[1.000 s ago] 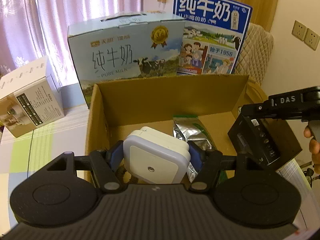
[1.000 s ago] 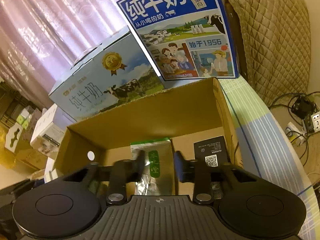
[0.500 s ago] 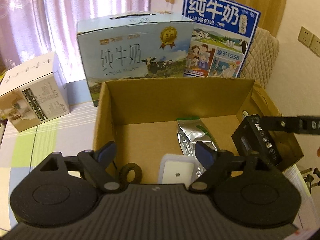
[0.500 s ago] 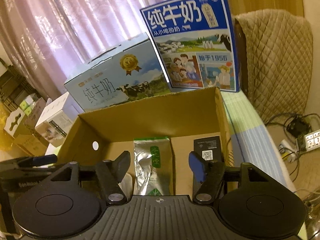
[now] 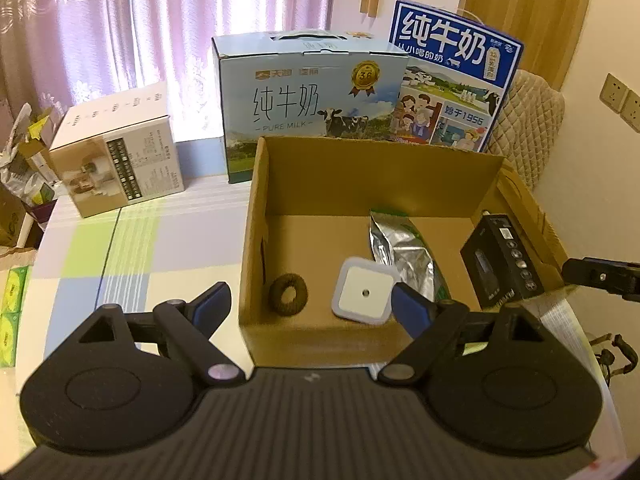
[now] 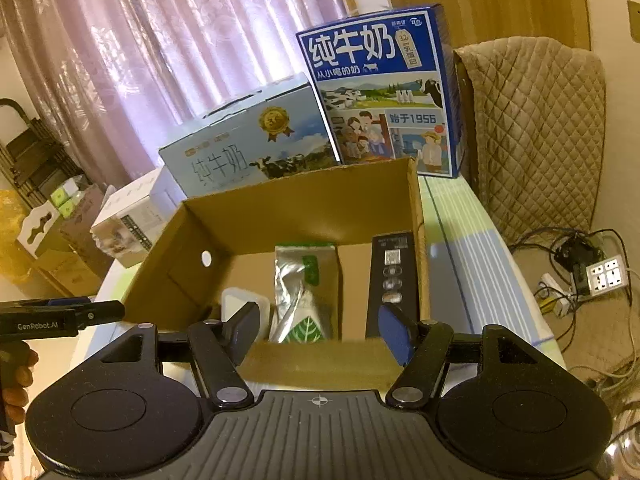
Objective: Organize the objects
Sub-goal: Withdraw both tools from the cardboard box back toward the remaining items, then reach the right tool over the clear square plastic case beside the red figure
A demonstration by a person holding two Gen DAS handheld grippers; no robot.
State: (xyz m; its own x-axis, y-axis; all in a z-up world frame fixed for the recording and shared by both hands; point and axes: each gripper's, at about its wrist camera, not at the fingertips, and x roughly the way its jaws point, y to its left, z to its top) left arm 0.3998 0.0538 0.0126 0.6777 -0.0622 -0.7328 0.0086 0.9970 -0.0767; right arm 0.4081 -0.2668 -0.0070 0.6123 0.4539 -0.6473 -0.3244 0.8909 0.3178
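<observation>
Cardboard box (image 5: 256,216) open on checked tablecloth (image 5: 120,248), holding brown ring (image 5: 288,294), white square plug-in light (image 5: 364,294), silver foil pouch (image 5: 404,252) and black device box (image 5: 500,264) leaning at right wall. Left gripper (image 5: 310,304) spread wide, jaws just opened, nothing between. Right gripper (image 6: 320,330) likewise apart, just opened, empty, above near rim. Milk cartons (image 5: 312,108) behind.

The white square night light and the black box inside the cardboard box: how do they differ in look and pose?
The white night light is square and lies flat; the black box is oblong and leans on the right wall. Both are inside the cardboard box, held by neither gripper.
</observation>
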